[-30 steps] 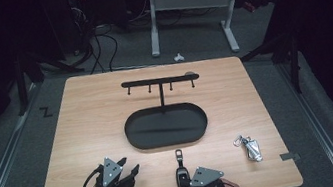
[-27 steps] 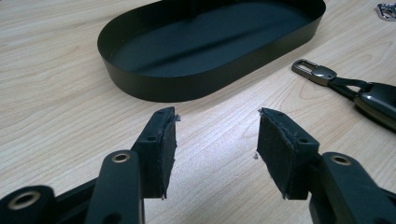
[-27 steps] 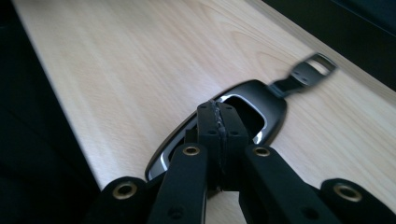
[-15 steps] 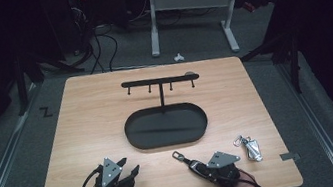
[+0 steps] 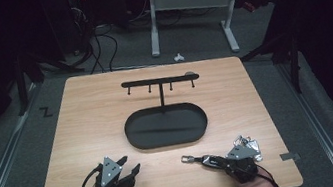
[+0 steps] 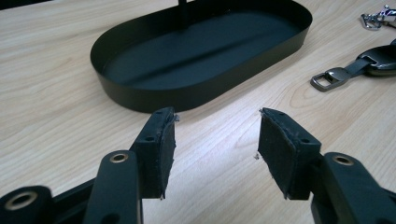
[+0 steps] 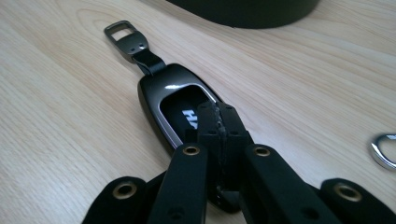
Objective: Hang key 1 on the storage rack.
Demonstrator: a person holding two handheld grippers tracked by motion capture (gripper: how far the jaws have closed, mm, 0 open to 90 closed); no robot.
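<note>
**Two grippers at the near edge, one key fob pinned flat**

Two grippers are kept low at the near edge of the table (image 5: pixel 82 117). At the left, the left gripper (image 5: pixel 127 164) is held idle with its jaws spread wide and nothing between them, apparently kept free as a spare. In the middle stands the oval black tray (image 5: pixel 132 129), from which a post rises to a bar of hooks (image 5: pixel 158 80); the tray is seen to be bare inside. To its near right lies the key fob (image 7: pixel 161 91), strap loop pointing left. The right gripper (image 7: pixel 218 122) is pressed together over the fob's near end, seemingly to slide it; whether the fob is actually pinched cannot be told. A metal key bunch (image 5: pixel 247 141) lies at the far right.
</note>
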